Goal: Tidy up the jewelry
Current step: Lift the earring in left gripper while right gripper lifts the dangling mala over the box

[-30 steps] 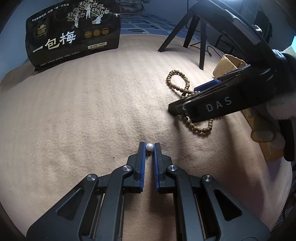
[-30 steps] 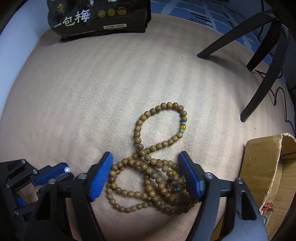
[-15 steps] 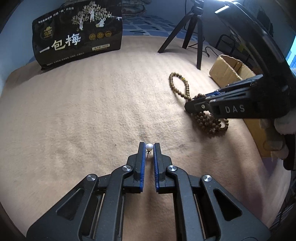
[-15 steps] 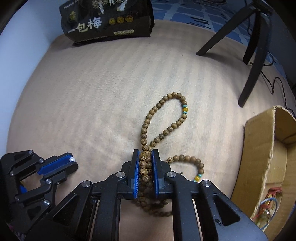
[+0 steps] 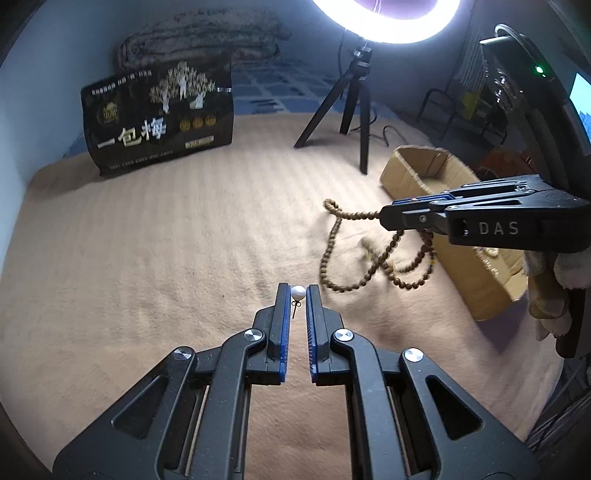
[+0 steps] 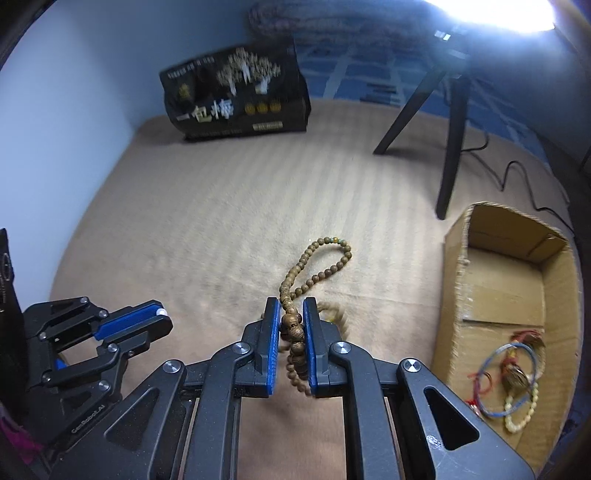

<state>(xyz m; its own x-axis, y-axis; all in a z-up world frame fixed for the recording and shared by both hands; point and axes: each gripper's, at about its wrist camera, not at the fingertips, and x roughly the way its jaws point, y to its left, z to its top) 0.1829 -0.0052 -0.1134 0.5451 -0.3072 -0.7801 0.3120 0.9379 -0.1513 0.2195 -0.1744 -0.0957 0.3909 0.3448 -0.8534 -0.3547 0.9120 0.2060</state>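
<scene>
The left claw (image 5: 297, 293) is seen closed narrow on a pearl earring (image 5: 297, 293); the white pearl is pinched right at the fingertips, w/ the thin post hanging down between the blue pads (image 5: 283, 332). In the right wrist view the same claw (image 6: 155, 317) is found low and to the left of the right claw, the pearl visible as a white dot at its tip.

The right claw (image 6: 291, 321) is seen closed on a wooden bead necklace (image 6: 314, 266). Several strands are bunched between its blue pads (image 6: 274, 343). One loop is carried out ahead of the tips, and further strands hang beneath the claw, blurred. In the left wrist view the necklace (image 5: 369, 258) is seen dangling under the right claw (image 5: 388, 216), off the beige blanket (image 5: 147, 258), approx. ahead and to the right of the left claw.

A cardboard box (image 6: 458, 258) is placed just to the right of the right claw, open at the top. Inside it, near the closer end, a blue cord bracelet (image 6: 517, 373) and a pale bead bracelet (image 6: 521, 413) are lying w/ some red thread.

Far ahead of both claws, a black snack bag (image 6: 236, 99) is stood upright. A black tripod (image 6: 450, 122) is stood ahead to the right, under a ring light (image 5: 384, 18).
</scene>
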